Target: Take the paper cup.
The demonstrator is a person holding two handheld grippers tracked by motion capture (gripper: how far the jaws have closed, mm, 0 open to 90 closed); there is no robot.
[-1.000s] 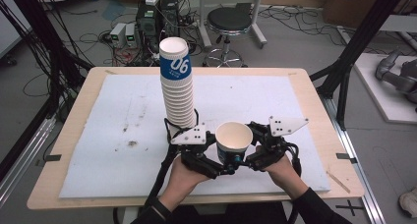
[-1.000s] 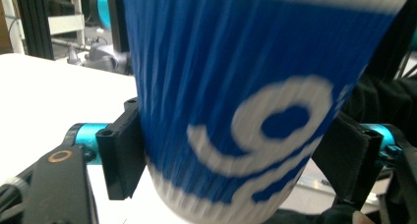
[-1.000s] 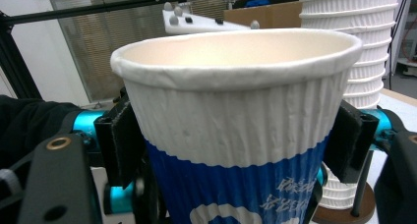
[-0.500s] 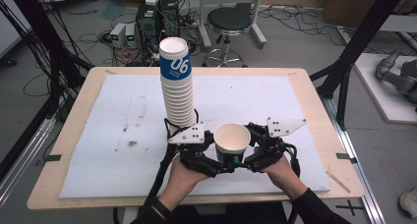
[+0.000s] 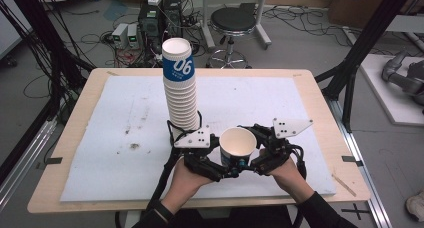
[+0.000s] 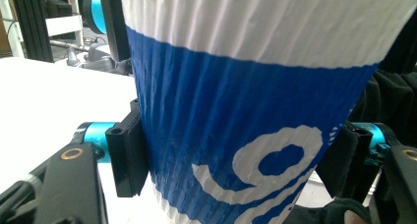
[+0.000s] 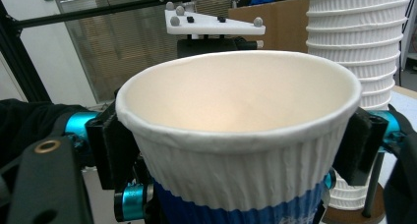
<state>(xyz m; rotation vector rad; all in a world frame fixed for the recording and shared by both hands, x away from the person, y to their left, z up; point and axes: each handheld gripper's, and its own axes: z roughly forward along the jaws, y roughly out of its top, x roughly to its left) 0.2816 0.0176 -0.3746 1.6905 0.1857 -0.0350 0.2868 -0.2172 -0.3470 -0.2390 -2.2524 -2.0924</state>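
Cup (image 5: 238, 147) sits low and centre in the high view, open mouth up, pinched from both sides at once. Left gripper (image 5: 216, 163) clamps its blue band: in the left gripper view, both black jaws press against the ribbed wall beside the white numeral. Right gripper (image 5: 251, 160) grips higher, its pads squeezing the white wall just under the rim in the right gripper view. Tall stack of cups (image 5: 180, 90) stands upright on the white mat (image 5: 100, 138), just above and left of the held one.
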